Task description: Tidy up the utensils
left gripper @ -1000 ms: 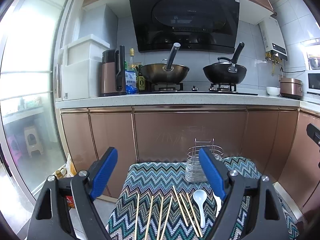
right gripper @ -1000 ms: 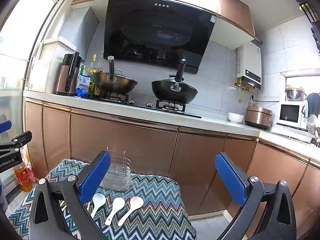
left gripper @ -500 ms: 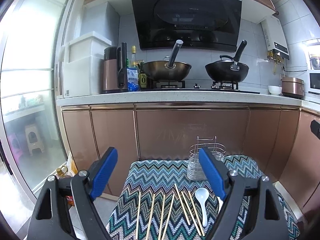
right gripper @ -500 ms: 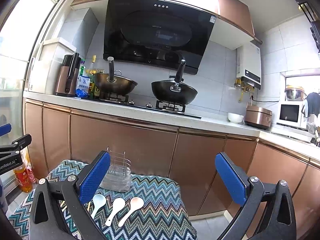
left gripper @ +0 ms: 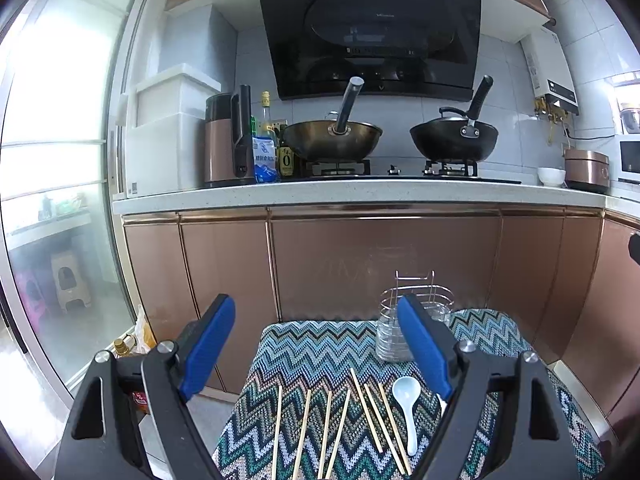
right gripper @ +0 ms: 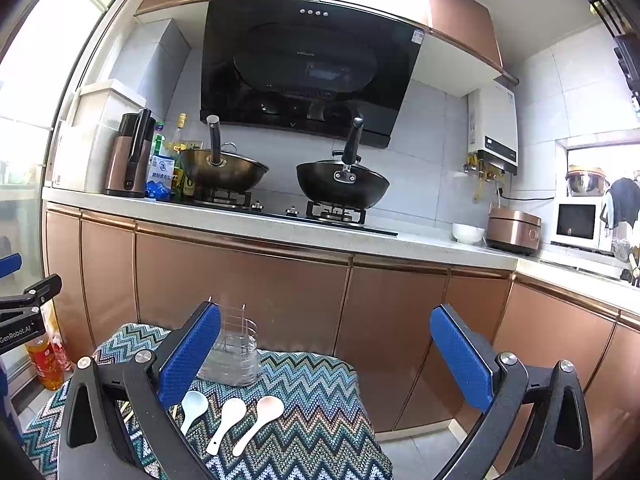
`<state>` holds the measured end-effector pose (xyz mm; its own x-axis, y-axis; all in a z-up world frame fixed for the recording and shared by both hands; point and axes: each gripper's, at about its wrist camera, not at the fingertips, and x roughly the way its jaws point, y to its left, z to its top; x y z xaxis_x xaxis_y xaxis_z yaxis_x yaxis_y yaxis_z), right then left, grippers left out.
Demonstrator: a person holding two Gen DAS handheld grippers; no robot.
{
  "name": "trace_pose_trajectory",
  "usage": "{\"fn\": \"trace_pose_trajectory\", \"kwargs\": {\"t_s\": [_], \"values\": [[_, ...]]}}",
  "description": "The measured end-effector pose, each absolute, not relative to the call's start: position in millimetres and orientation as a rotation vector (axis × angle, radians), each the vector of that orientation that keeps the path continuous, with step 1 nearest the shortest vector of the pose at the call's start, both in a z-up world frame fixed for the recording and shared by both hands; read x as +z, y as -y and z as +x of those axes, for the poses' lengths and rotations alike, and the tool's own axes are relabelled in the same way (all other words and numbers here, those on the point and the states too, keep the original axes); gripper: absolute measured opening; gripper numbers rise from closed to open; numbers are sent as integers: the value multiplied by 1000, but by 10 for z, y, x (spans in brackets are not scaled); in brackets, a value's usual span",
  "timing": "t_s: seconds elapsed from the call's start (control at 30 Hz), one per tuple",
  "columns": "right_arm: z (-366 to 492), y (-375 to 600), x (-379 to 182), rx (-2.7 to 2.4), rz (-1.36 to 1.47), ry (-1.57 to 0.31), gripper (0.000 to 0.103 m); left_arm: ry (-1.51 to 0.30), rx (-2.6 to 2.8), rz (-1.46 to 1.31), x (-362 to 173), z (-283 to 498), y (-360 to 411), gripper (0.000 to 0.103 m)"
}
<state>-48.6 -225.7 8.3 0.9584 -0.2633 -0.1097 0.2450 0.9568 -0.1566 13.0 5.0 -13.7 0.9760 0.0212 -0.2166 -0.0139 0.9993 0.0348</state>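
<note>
**Both grippers open above the cloth; utensils lie loose**

We find the left gripper (left gripper: 318, 344) held above the near edge of a small table covered with a zigzag cloth (left gripper: 320, 352). Its blue-padded jaws stand wide apart and grip nothing. Below and between them, seven chopsticks (left gripper: 340, 424) lie flat on the cloth in a loose row, the left four roughly parallel, the right three slanted and close together. Just right of the chopsticks lies a pale blue spoon (left gripper: 406, 396), bowl pointing away from us. At the far side of the cloth stands a wire utensil holder (left gripper: 416, 312), upright, partly hidden by the right finger of this gripper.

From the right wrist view, we note the right gripper (right gripper: 324, 354) with its jaws likewise wide apart and nothing between them. Three spoons rest side by side on the cloth in front of the wire utensil holder (right gripper: 236, 356): the pale blue spoon (right gripper: 193, 406), a white spoon (right gripper: 228, 418) and a pinkish spoon (right gripper: 262, 416), none touching the holder. We see no utensils inside the holder.

Behind the table runs a copper-fronted counter (right gripper: 280, 236) carrying two woks (right gripper: 340, 188) on a stove.
</note>
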Motion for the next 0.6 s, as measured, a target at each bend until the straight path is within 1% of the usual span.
{"fn": "trace_pose_trajectory", "kwargs": {"t_s": [0.27,0.6], "values": [[-427,2408,56,-249,-111,-130,103,-219,43,42,-35,197,-120,82],[-193,2553,26,-195,-60,-178,103,-163,56,-10,295,307,-315,82]]}}
